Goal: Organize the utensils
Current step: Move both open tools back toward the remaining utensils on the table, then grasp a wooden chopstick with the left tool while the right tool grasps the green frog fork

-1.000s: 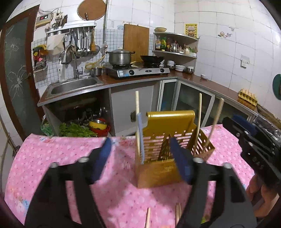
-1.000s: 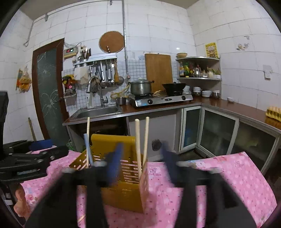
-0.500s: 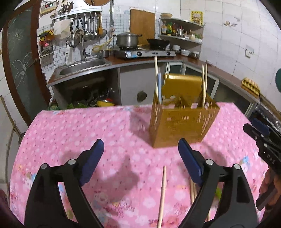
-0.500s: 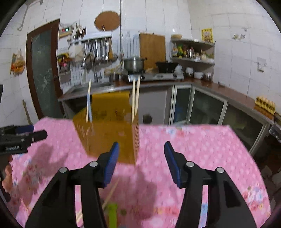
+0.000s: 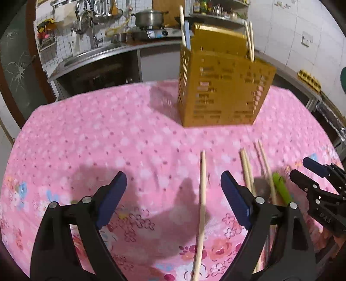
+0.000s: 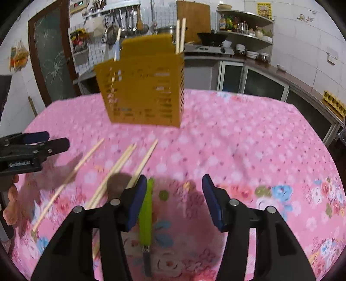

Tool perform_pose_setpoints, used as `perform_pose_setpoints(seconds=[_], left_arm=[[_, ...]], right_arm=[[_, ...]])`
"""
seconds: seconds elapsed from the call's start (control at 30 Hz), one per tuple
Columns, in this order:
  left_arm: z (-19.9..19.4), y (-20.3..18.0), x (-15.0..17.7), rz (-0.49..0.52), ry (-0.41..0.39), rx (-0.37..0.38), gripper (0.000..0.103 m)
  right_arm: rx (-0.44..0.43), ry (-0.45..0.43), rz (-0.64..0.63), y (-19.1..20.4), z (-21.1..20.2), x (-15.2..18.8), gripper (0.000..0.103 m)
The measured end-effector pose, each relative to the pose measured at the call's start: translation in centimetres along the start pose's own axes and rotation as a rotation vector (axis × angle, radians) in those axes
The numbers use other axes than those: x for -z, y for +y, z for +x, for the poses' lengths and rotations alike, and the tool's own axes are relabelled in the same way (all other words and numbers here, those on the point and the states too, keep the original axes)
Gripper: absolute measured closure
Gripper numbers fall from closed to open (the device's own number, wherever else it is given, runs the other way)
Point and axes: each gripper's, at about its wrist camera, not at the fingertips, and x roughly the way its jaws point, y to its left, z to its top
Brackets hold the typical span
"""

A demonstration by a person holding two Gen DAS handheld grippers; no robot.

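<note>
A yellow slotted utensil holder stands on the pink flowered tablecloth, with chopsticks and a blue-handled utensil upright in it; it also shows in the right wrist view. Several loose wooden chopsticks lie on the cloth in front of it, also seen in the right wrist view. A green-handled utensil lies by them, also in the left wrist view. My left gripper is open above one chopstick. My right gripper is open, just right of the green handle.
Behind the table run a kitchen counter with a sink, a stove with a pot and wall shelves. An egg tray sits on the right counter. The table edge drops off at the far side.
Both grippers have pulled back and tilted down toward the cloth. The holder now stands farther off, and the loose chopsticks and green-handled utensil have come into view beneath the grippers.
</note>
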Motion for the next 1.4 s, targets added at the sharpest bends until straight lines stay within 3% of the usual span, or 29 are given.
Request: perform_pose_setpoints(seconds=[0.37,0.43,0.6,0.9,1.27,1.4], left_arm=[[2.3,-1.2,0.7,0.033,0.049,0.007,0.018],[2.6,-1.4,0.5,0.037,0.052,0.010,0.024],[3.6,-2.4,-0.2,0.064,0.074,0.014,0.042],[5.6,-3.3,-1.9,0.064,0.138,0.025,0.066],[6.9,-3.3,-3.7,0.058,0.194,0.010,0.077],[7.0,-3.0,-4.2,0.034,0.209,0.010,0.099]], right_arm=[[-0.016,0.090,-0.022,1.7,1.1,1.1,0.051],[-0.007,0.109,-0.031,1.9,1.6,1.2,0.052],[0.005,0.119,-0.001,1.2,2.2,0.9,0.082],[0.006,0.228,0.064,0.3,4.2,-1.7,0.083],[0.026,0.311,0.155,-0.3,6.2,-3.7,0.084],[0.014,0.308,0.178,-0.7,5.8,-3.7,0.084]])
